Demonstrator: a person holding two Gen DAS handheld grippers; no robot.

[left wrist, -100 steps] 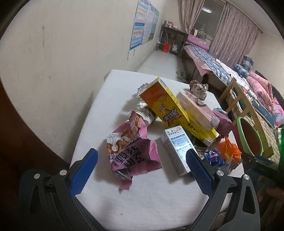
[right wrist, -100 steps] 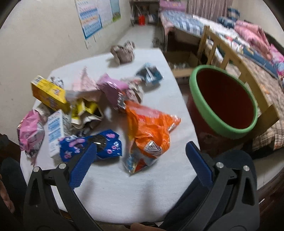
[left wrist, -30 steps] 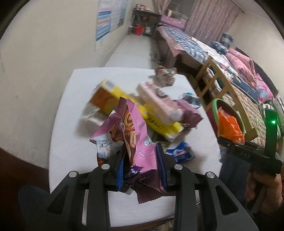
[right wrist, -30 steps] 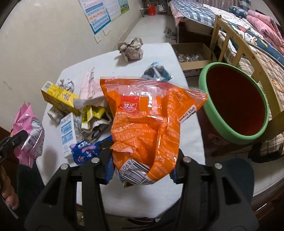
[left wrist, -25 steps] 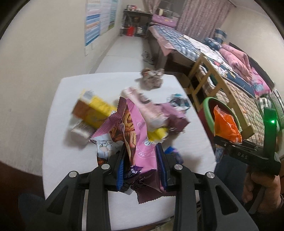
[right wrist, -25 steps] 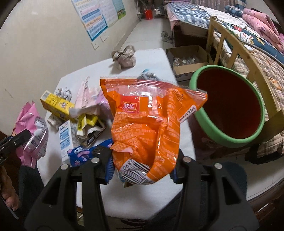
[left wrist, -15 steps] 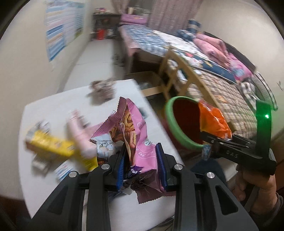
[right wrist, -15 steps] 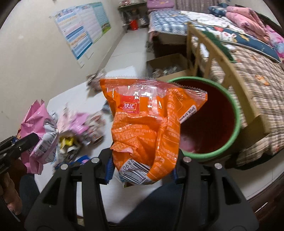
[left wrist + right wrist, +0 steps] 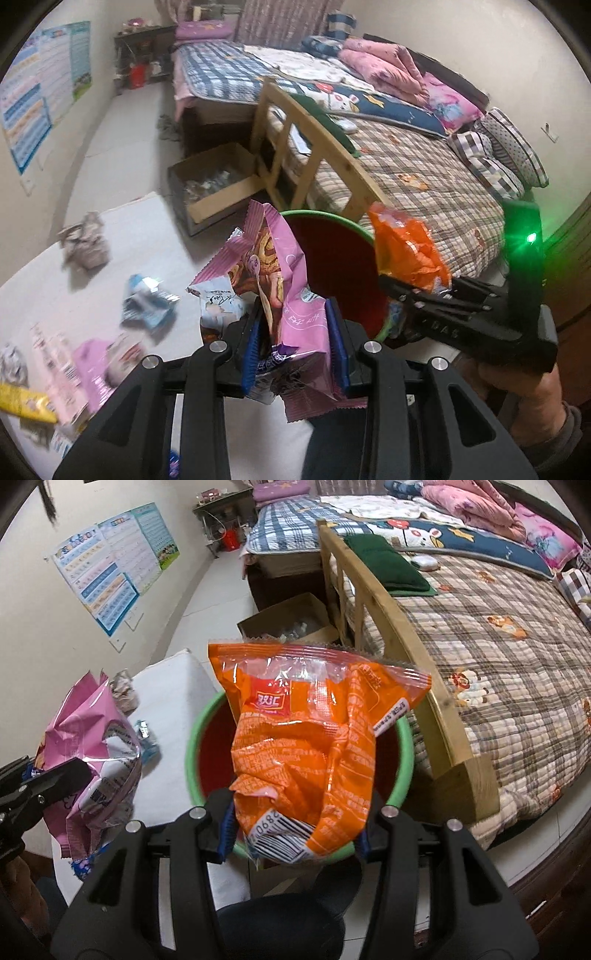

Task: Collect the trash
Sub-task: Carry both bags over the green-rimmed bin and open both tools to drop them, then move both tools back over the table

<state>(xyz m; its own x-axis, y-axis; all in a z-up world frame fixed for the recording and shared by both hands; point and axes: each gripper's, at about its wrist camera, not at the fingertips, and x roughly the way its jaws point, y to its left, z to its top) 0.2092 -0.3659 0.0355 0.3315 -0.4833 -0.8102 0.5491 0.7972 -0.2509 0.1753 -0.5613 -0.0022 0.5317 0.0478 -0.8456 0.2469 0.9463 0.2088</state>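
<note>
Both wrappers are off the tabletop (image 9: 155,236) now: my left claw (image 9: 295,347), wide open three seconds ago, pinches the pink wrapper (image 9: 273,280), and my right claw (image 9: 293,827) clamps the orange bag (image 9: 306,746). I have swung both from above the litter to the green-rimmed bin (image 9: 404,753), which now sits directly behind them.

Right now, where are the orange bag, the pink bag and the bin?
orange bag (image 9: 303,746), right wrist view, printed front.
pink bag (image 9: 291,295), left wrist view, crumpled middle.
bin (image 9: 192,738), right wrist view, green rim.
</note>
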